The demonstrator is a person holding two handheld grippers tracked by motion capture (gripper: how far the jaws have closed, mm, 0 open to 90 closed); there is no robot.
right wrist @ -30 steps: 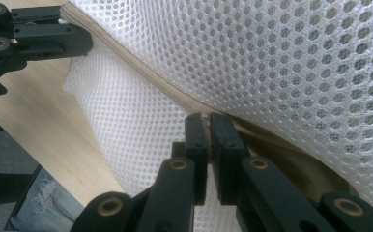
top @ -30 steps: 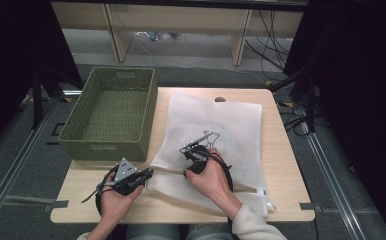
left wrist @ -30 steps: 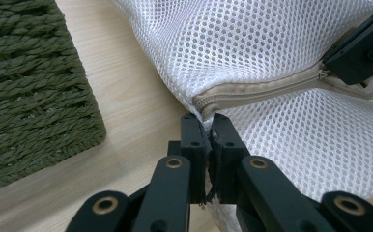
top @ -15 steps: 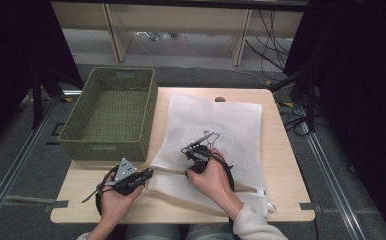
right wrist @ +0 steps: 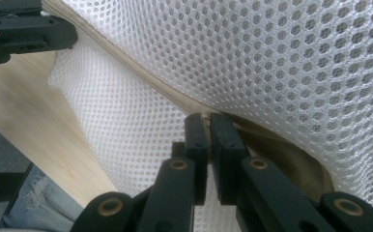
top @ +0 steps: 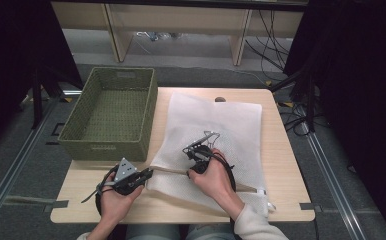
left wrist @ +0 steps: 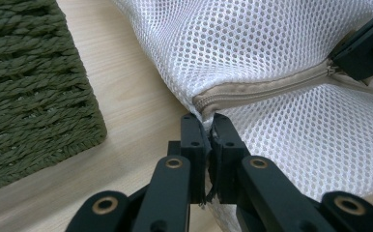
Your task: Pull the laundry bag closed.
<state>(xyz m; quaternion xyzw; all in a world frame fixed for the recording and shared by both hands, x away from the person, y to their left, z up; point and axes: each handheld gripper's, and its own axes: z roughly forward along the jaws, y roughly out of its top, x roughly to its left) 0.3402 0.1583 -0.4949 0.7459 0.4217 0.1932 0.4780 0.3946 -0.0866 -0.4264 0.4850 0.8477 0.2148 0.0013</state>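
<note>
While the white mesh bag (top: 216, 135) lies flat across most of the wooden table (top: 281, 165), just right of the green woven basket (top: 110, 112), both grippers are working its near zipper edge. Left gripper (left wrist: 204, 121) has its jaws pinched together on the bag's corner, right where the beige zipper (left wrist: 262, 87) ends; the fabric between the jaws is mostly hidden, just a frayed bit peeks out. Right gripper (right wrist: 208, 118) is clamped tight on the zipper tape farther along, though whether it has the pull tab or just the tape is hard to make out. From the high view the right hand (top: 213, 175) covers that part of the bag, and the zipper's right end gets lost in bunched mesh near the table edge.
</note>
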